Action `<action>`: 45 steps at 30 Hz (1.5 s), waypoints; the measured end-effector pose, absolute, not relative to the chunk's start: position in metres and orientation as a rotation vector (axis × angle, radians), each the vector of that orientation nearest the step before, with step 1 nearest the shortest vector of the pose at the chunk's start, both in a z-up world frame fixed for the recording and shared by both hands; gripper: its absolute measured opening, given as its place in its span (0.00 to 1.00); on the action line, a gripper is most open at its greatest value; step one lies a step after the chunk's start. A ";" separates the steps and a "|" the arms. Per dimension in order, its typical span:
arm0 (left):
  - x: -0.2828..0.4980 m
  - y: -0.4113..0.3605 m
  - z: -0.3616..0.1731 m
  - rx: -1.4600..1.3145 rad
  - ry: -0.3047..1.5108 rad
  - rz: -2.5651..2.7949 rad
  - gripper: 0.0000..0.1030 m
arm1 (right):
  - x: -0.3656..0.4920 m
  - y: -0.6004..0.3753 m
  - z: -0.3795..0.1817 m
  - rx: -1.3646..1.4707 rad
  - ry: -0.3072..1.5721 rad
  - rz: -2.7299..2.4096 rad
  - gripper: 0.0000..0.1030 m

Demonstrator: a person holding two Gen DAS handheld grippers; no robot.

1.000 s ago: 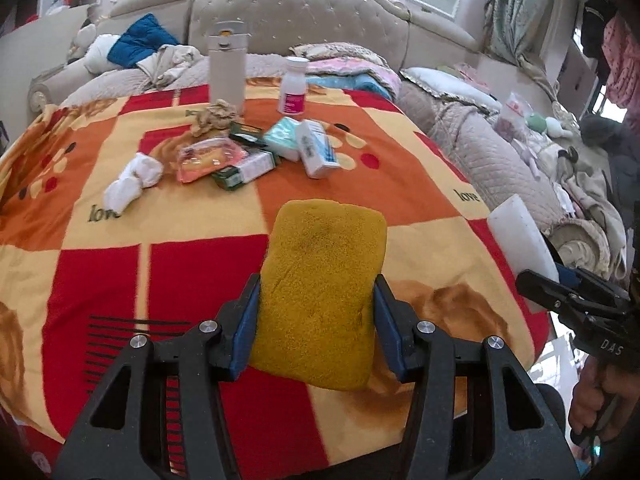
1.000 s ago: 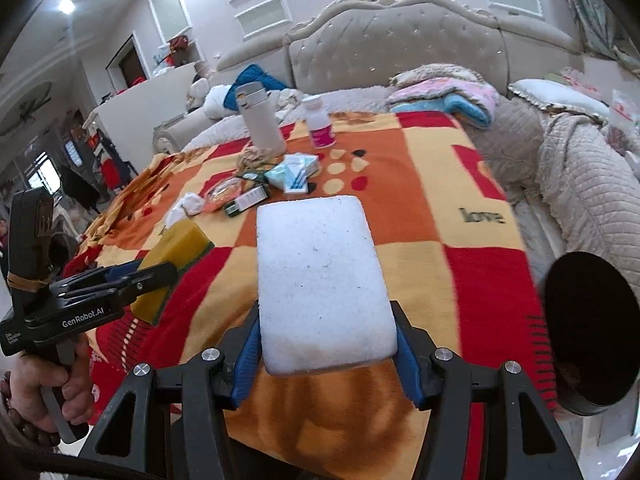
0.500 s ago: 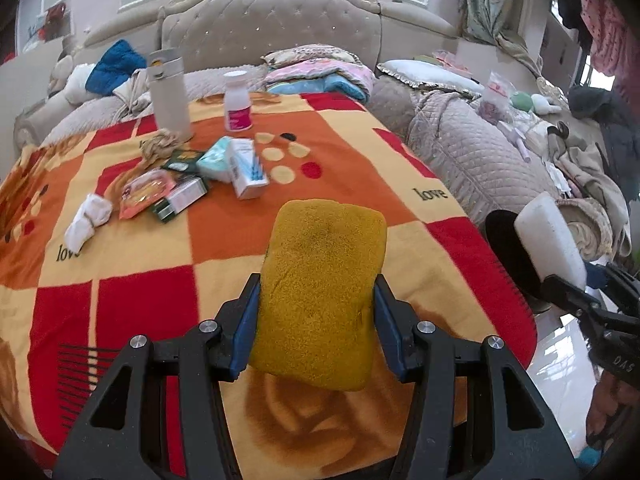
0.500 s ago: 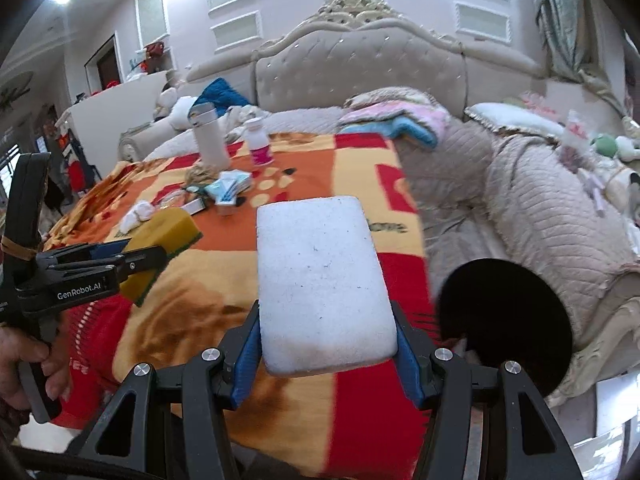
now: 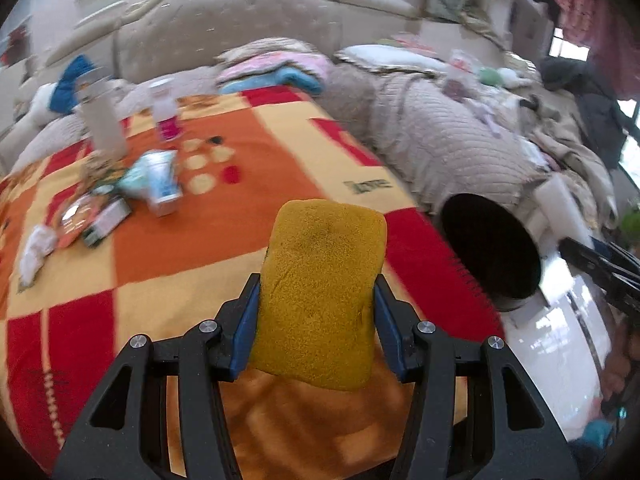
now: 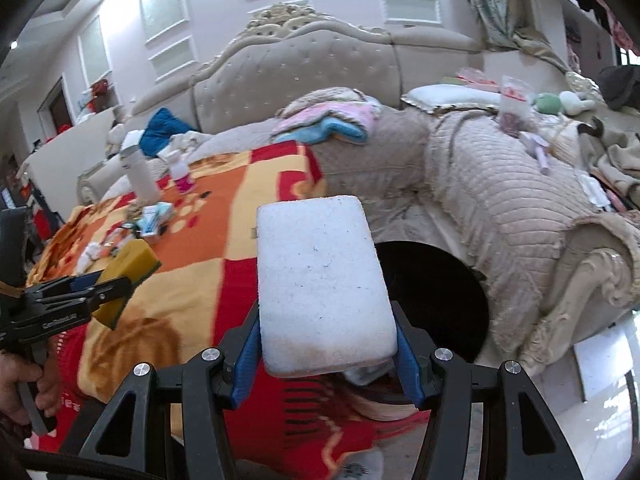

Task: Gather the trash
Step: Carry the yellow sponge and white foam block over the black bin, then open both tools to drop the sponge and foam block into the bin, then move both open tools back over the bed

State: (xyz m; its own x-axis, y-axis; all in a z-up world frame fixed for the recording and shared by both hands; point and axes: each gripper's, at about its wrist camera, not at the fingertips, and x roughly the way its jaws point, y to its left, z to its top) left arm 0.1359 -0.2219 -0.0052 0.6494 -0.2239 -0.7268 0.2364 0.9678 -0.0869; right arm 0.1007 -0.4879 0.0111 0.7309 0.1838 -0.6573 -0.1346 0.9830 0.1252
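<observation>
Gripping a yellow sponge (image 5: 320,292), the left gripper (image 5: 316,320) and the right gripper (image 6: 326,336), fingers clamping a white sponge (image 6: 320,280), approach the black bin (image 6: 432,300), presumably for disposal.

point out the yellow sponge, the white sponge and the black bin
yellow sponge (image 5: 324,292), left wrist view, middle of its fuzzy top face
white sponge (image 6: 322,284), right wrist view, centre of its flat top face
black bin (image 5: 490,248), left wrist view, dark inside of its open mouth
</observation>
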 end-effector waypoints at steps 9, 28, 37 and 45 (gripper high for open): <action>0.161 -0.321 -0.004 0.095 0.812 -0.577 0.50 | 0.121 -0.535 -0.008 0.099 0.794 0.074 0.54; 0.221 -0.389 -0.053 0.087 0.959 -0.629 0.63 | 0.164 -0.573 -0.054 0.179 0.924 -0.023 0.61; 0.209 -0.369 -0.024 0.003 0.929 -0.635 0.77 | 0.137 -0.560 -0.010 0.177 0.861 -0.055 0.62; 0.159 -0.242 0.007 0.008 0.779 -0.423 0.77 | 0.123 -0.496 0.031 0.129 0.775 0.055 0.66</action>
State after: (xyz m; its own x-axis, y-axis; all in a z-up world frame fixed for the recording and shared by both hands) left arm 0.1594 -0.2420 0.0067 0.6320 -0.3665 -0.6828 0.3727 0.9162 -0.1469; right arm 0.1229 -0.4965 0.0314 0.7136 0.0968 -0.6939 -0.0021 0.9907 0.1361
